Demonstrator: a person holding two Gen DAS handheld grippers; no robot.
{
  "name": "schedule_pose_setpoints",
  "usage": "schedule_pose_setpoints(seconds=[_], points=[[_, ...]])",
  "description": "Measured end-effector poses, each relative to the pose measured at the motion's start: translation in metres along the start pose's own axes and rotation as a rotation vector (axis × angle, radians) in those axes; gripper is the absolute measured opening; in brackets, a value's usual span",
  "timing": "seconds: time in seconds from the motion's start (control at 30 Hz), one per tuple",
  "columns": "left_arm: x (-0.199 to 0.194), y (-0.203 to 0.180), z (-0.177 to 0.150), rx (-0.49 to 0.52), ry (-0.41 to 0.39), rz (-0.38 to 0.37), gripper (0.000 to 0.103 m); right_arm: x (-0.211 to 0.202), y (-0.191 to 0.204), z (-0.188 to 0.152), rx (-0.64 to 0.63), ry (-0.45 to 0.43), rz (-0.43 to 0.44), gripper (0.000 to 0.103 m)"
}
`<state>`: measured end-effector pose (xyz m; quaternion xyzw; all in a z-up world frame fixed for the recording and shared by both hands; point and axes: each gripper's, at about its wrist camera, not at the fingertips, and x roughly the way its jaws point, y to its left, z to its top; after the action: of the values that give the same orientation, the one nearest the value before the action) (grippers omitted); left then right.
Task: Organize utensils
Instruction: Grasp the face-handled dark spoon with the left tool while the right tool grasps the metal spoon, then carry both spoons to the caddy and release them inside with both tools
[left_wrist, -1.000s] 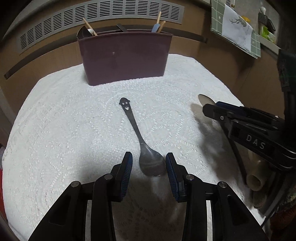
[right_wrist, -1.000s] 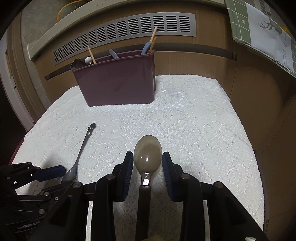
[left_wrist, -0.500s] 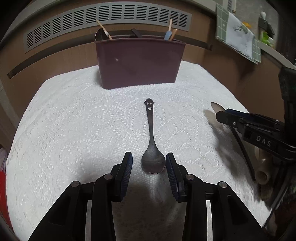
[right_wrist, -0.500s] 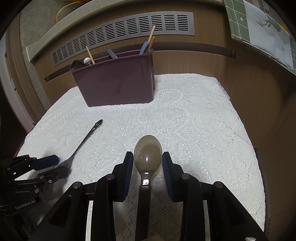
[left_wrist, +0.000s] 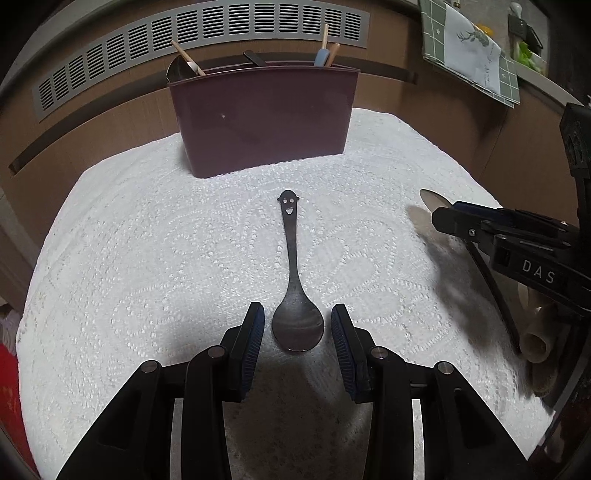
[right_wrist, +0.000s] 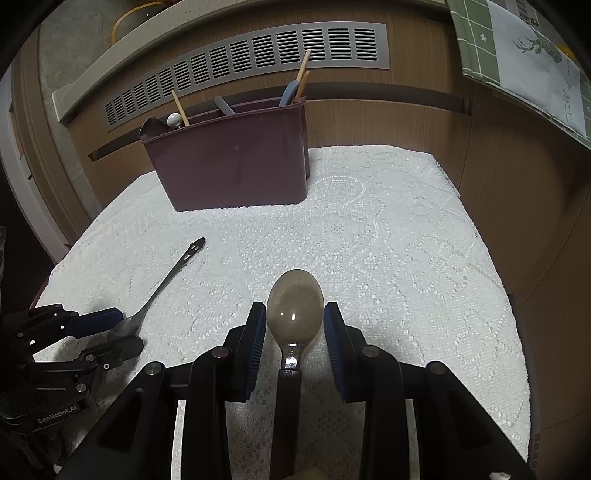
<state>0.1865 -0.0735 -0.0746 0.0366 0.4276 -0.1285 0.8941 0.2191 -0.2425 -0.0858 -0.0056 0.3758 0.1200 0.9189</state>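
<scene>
Jaws of my left gripper (left_wrist: 297, 325) stood apart around the smiley spoon's (left_wrist: 293, 288) bowl; my right gripper (right_wrist: 294, 325) straddled, untouching, a pale spoon (right_wrist: 294, 310) mid-tablecloth (right_wrist: 406, 240).

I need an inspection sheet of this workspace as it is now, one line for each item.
Surface: white lace cloth covers the table.
Job's things: dark spoon with a smiling face on its handle lies flat; pale spoon; maroon holder at the back with utensils inside.
Clutter: pale tube at the right edge.
Grippers: left tool open around the dark spoon's bowl; right tool open around the pale spoon's bowl.
Cables: nothing seen.
Surroundings: wooden wall with vent grille; hanging towel.
</scene>
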Motion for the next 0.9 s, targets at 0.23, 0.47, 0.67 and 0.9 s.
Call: schedule_pose_setpoints(seconds=[0.23,0.47,0.67,0.9], points=[[0.0,0.002,0.0,-0.006,-0.001,0.001,0.038,0.0,0.0,0.0,0.0,0.0,0.0,0.03],[-0.006,0.01,-0.002,-0.047,-0.022,-0.014,0.029,0.0,0.0,0.001,0.001,0.002,0.001,0.03],[-0.043,0.023,0.008,-0.064,-0.146,-0.006,0.029,0.003,0.001,0.001,-0.01,0.023,-0.001,0.03],[-0.069,0.036,0.02,-0.077,-0.221,0.015,0.029,0.018,0.004,0.003,-0.031,0.111,-0.001,0.031]])
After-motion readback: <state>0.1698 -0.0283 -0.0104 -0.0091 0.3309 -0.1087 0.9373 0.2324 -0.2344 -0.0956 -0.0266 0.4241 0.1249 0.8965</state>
